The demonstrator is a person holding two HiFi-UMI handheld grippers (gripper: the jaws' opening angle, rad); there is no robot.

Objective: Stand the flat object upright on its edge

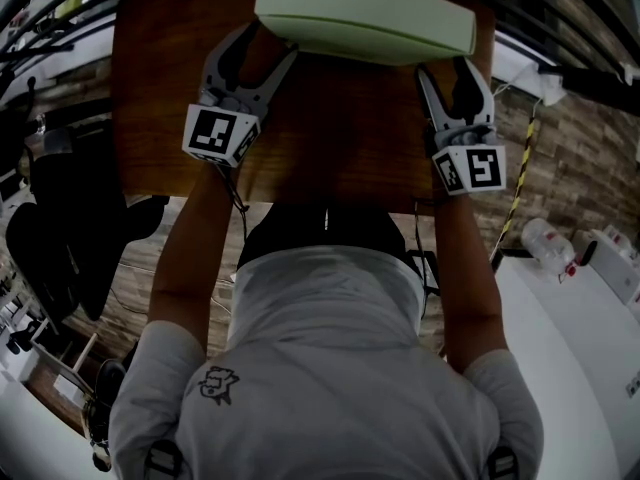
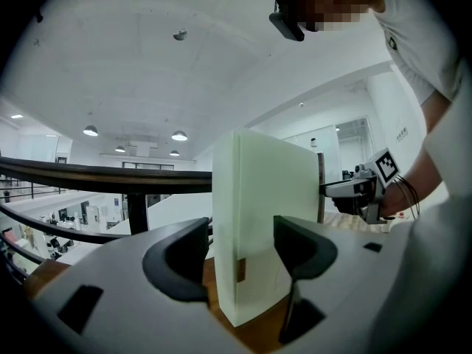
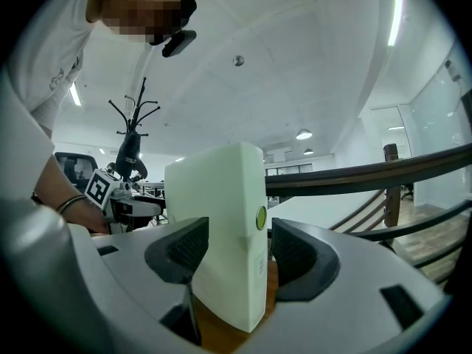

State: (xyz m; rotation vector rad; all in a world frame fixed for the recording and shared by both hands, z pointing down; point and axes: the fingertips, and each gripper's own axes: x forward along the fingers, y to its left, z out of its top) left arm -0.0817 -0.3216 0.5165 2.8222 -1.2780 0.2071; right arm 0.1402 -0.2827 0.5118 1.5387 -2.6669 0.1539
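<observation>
A pale green flat box (image 1: 365, 18) stands upright on its long edge on the brown wooden table (image 1: 330, 158), at the far side. My left gripper (image 1: 268, 46) straddles the box's left end and my right gripper (image 1: 450, 68) straddles its right end. In the left gripper view the box (image 2: 273, 220) rises between the spread jaws of the left gripper (image 2: 240, 249), with a gap on each side. The right gripper view shows the box (image 3: 221, 220), with a small green button on its narrow face, between the jaws of the right gripper (image 3: 237, 249), also apart from it.
The table's near edge runs just past my forearms. A dark handrail (image 2: 103, 177) runs beyond the table's far side. A white counter with a plastic bottle (image 1: 548, 243) stands to the right, and dark furniture (image 1: 60, 238) to the left.
</observation>
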